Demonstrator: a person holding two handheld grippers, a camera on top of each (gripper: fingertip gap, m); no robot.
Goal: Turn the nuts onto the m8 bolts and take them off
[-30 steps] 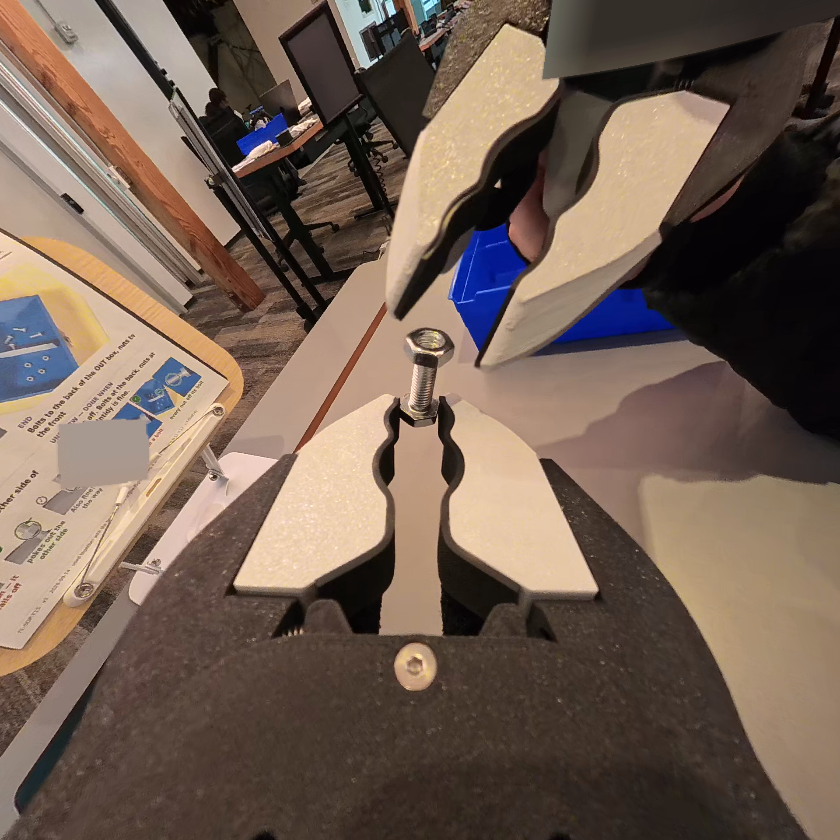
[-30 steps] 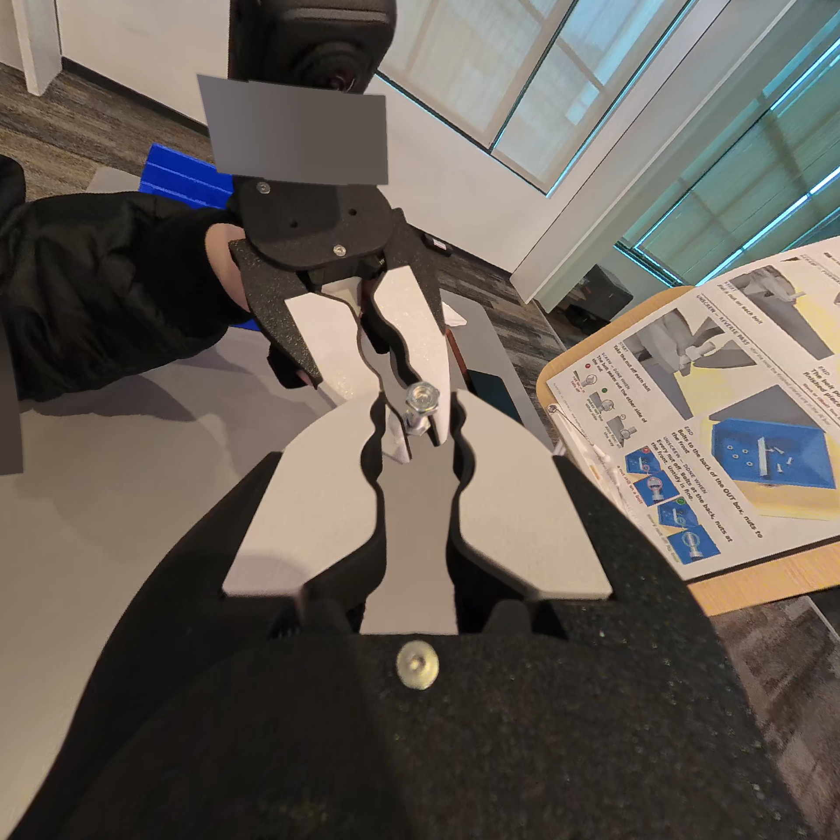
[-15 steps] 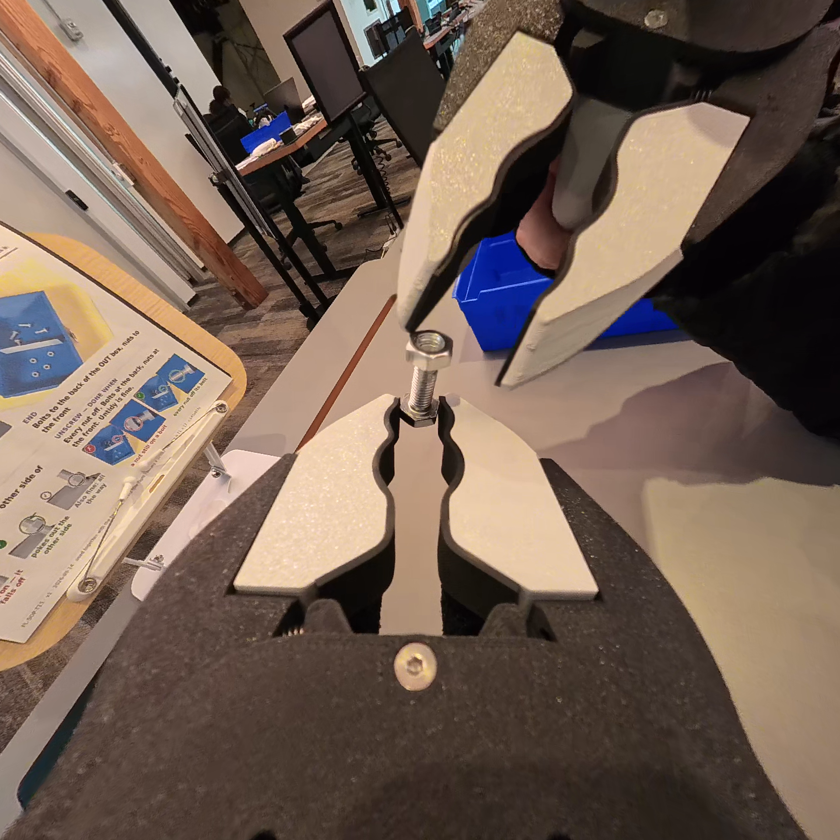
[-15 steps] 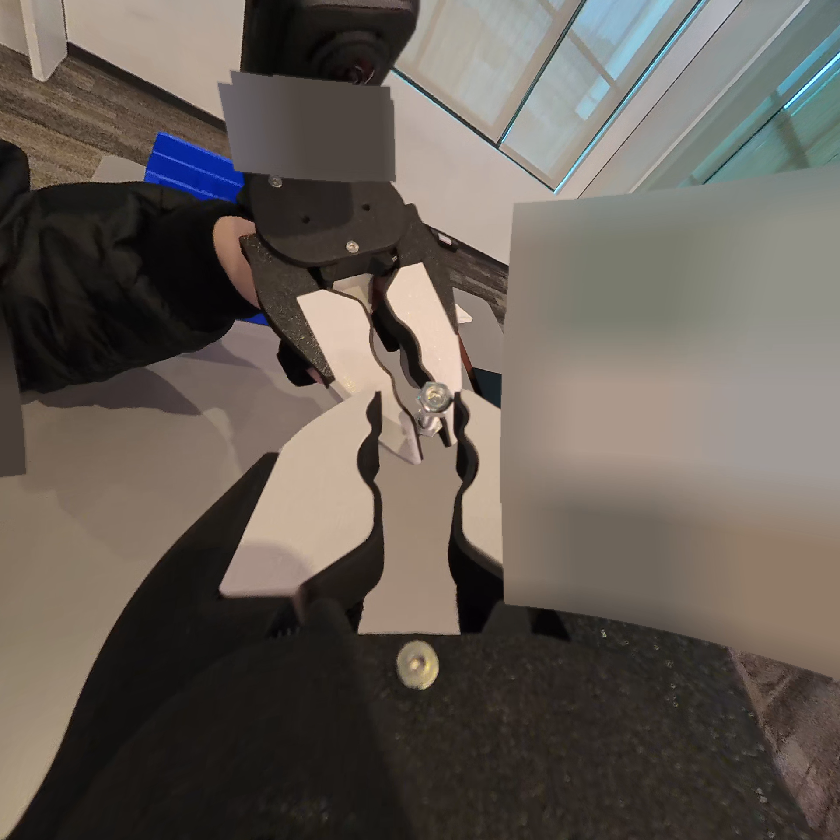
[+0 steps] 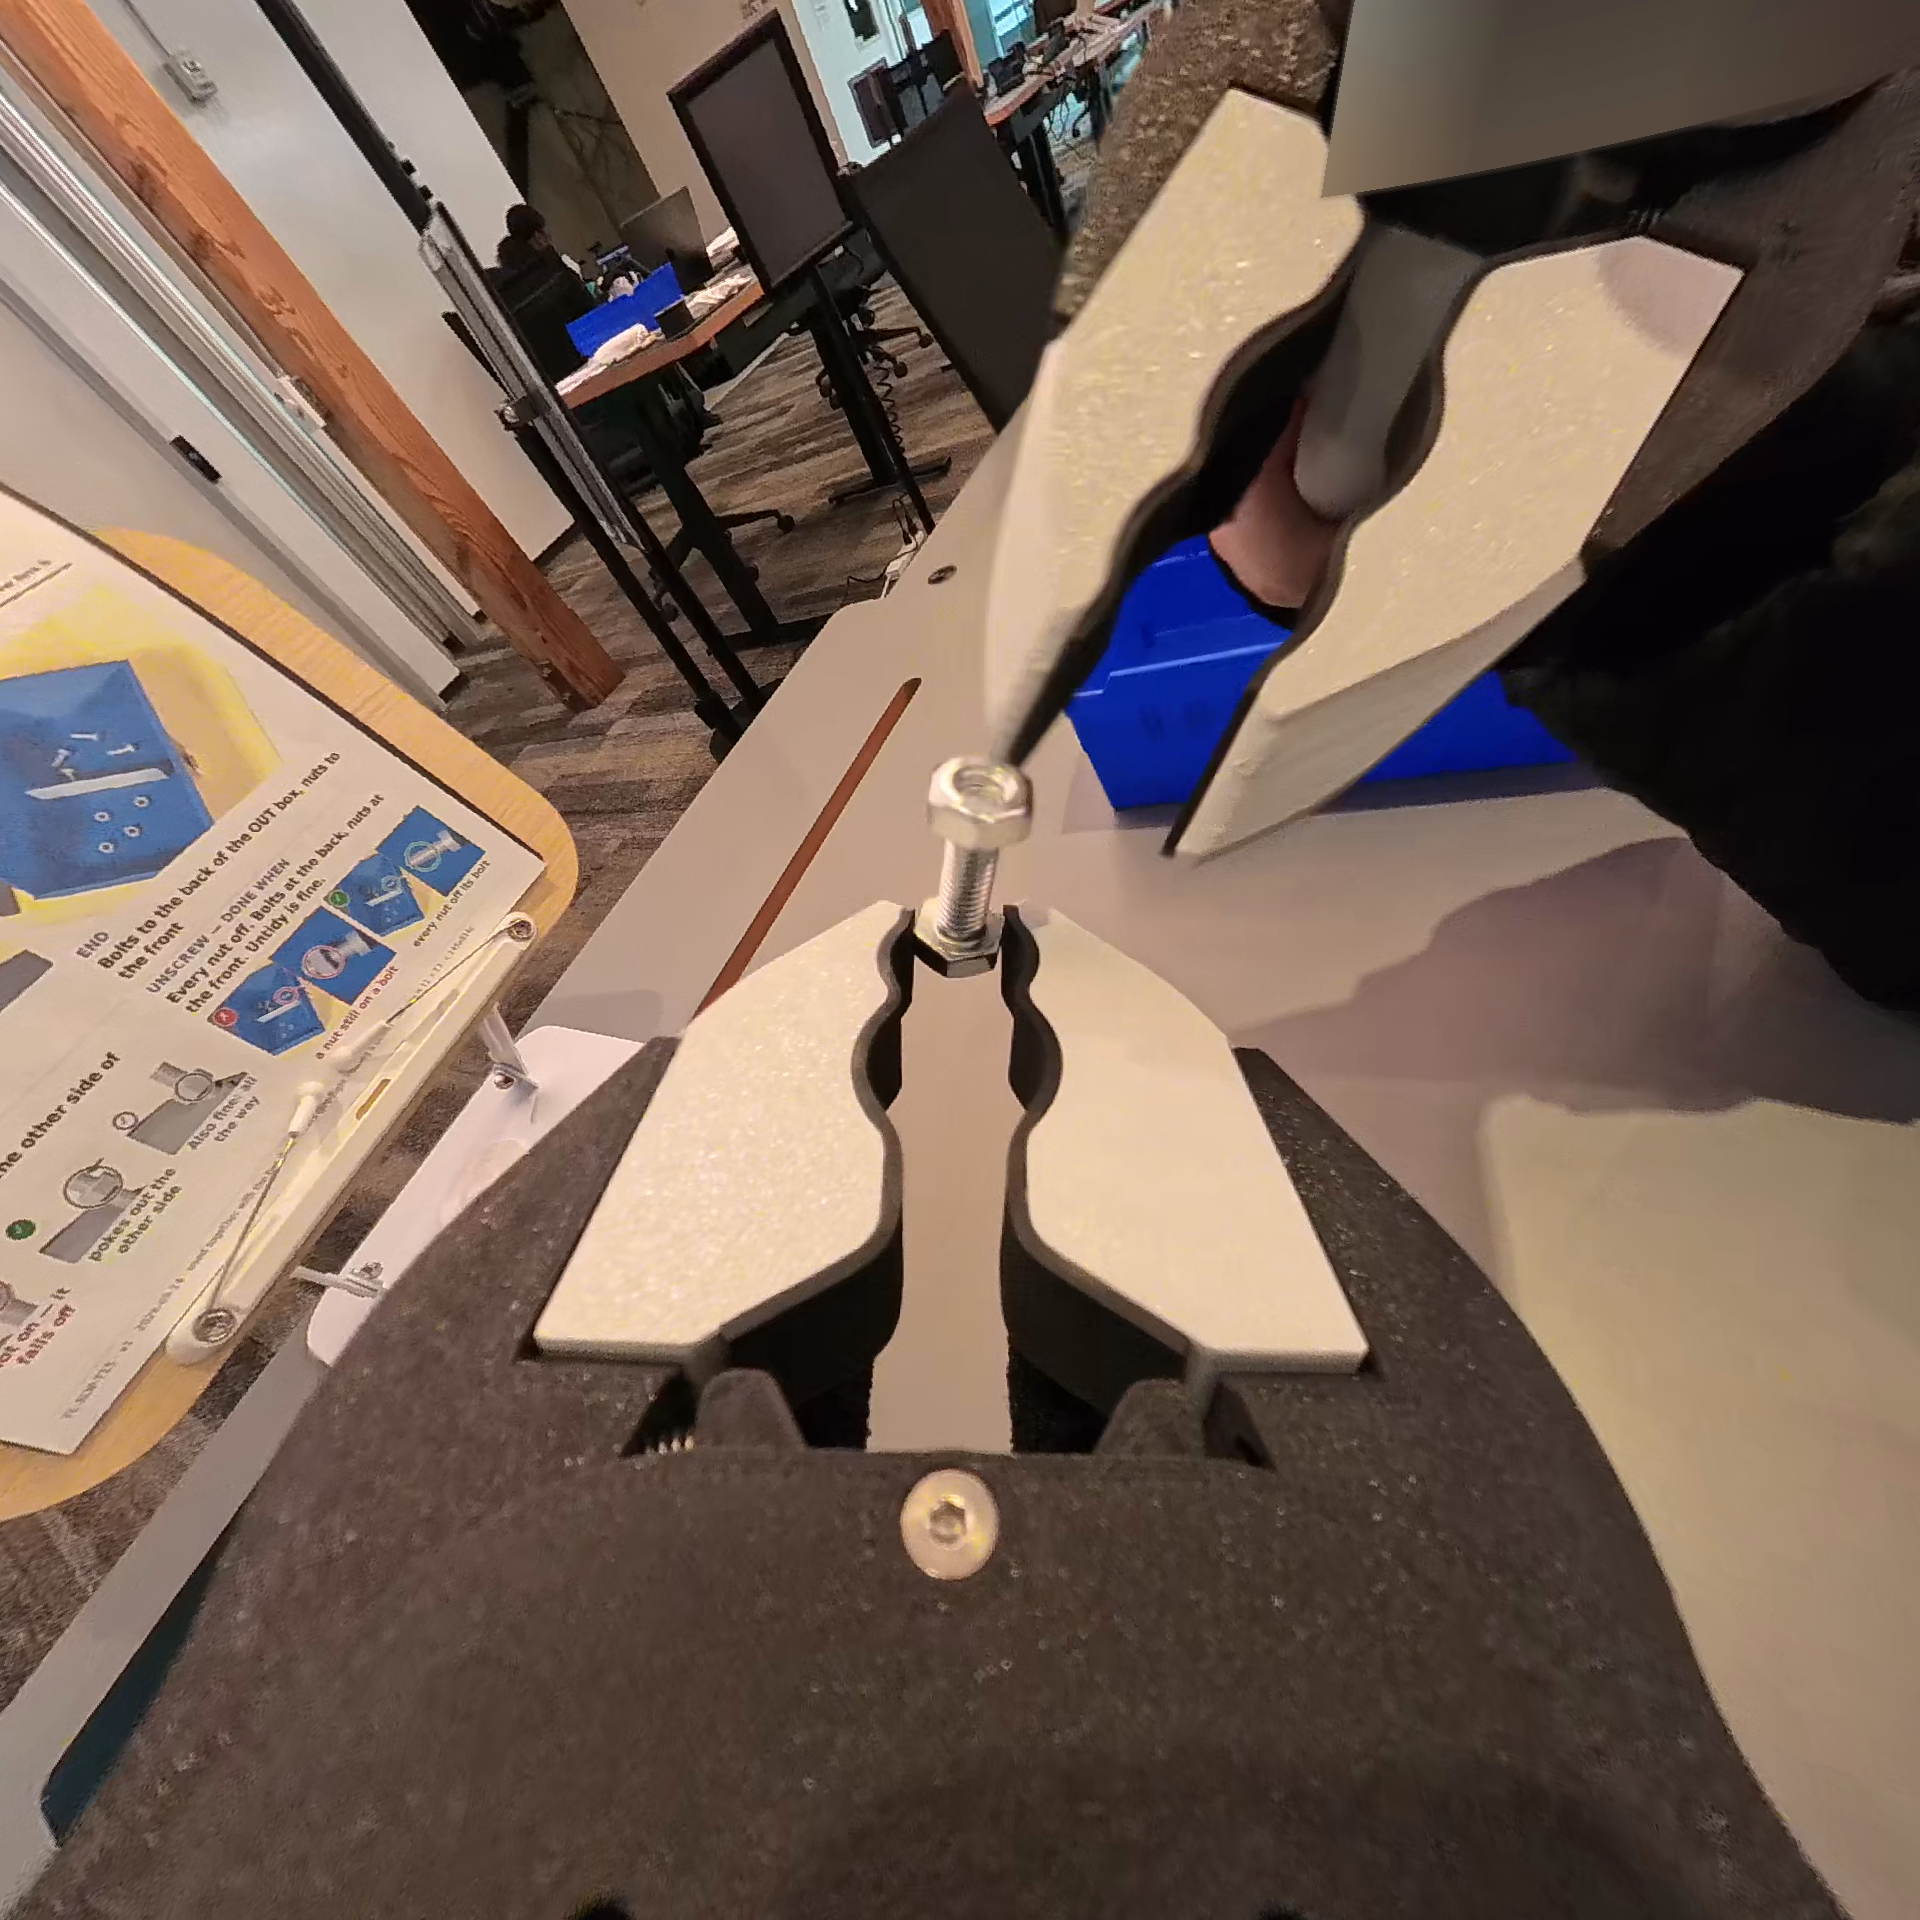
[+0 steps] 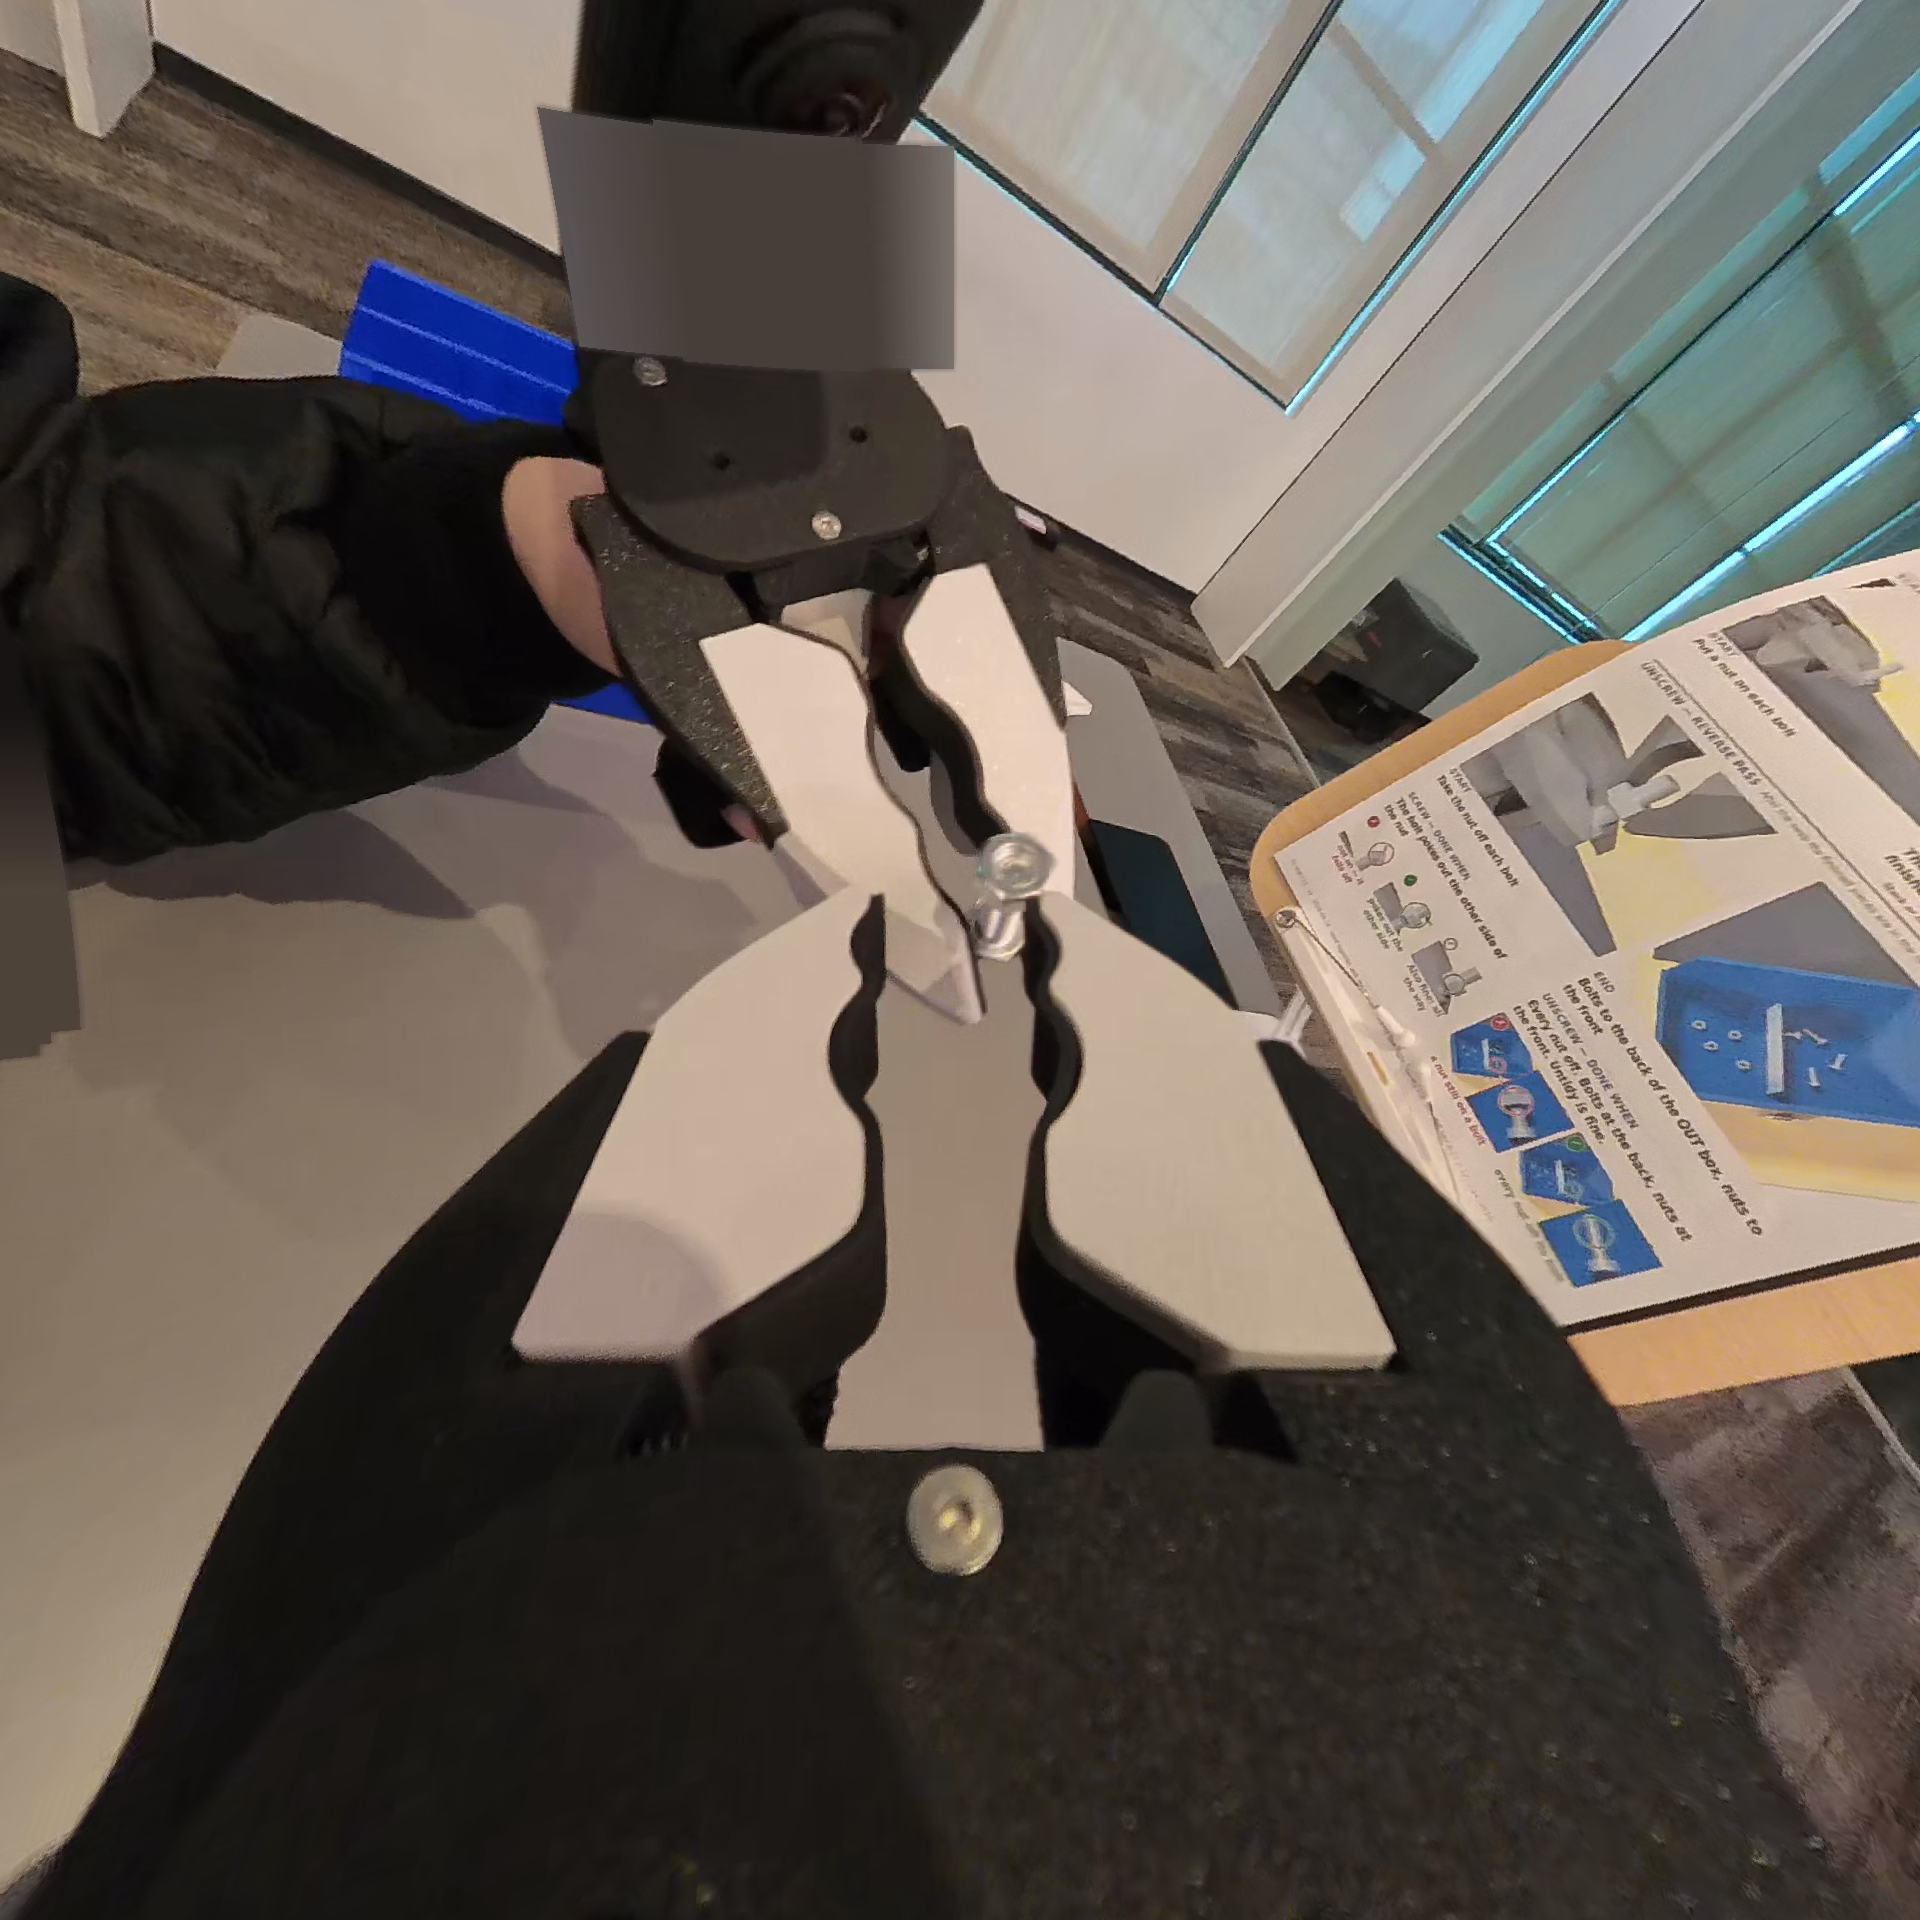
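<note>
In the left wrist view the left gripper [image 5: 958, 940] points toward 12 o'clock over the grey worktop [image 5: 1558, 1299], its jaws clamped on the hex head of an M8 bolt [image 5: 961, 888] that stands upright at the fingertips. A nut [image 5: 980, 800] sits at the top of the bolt's thread. Beyond it, from 1 o'clock, the right gripper [image 5: 1091, 795] slopes down toward the nut with its jaws apart: the fingertip [image 5: 1023, 743] at the nut's upper edge looks to touch it, though blur makes that uncertain, while the other fingertip stands clear at 3 o'clock. A hand in a black sleeve [image 5: 1766, 727] holds that gripper.

This view alone shows the blue bin [image 5: 1195, 707] behind the right gripper, and office desks with a seated person at 11 o'clock.

The right wrist view looks the opposite way: the right gripper [image 6: 961, 925] is nearest, jaws parted, with the bolt [image 6: 1000, 930] and nut [image 6: 1013, 862] just beyond its fingertips, toward the fingertip at 1 o'clock. Farther off, the left gripper [image 6: 966, 935] reaches in from 11 o'clock, held by a hand [image 6: 551, 561] in a dark sleeve. Only here do the windows [image 6: 1455, 208] at 1 o'clock appear. An instruction sheet [image 6: 1662, 935] on a wooden board lies at 3 o'clock.
</note>
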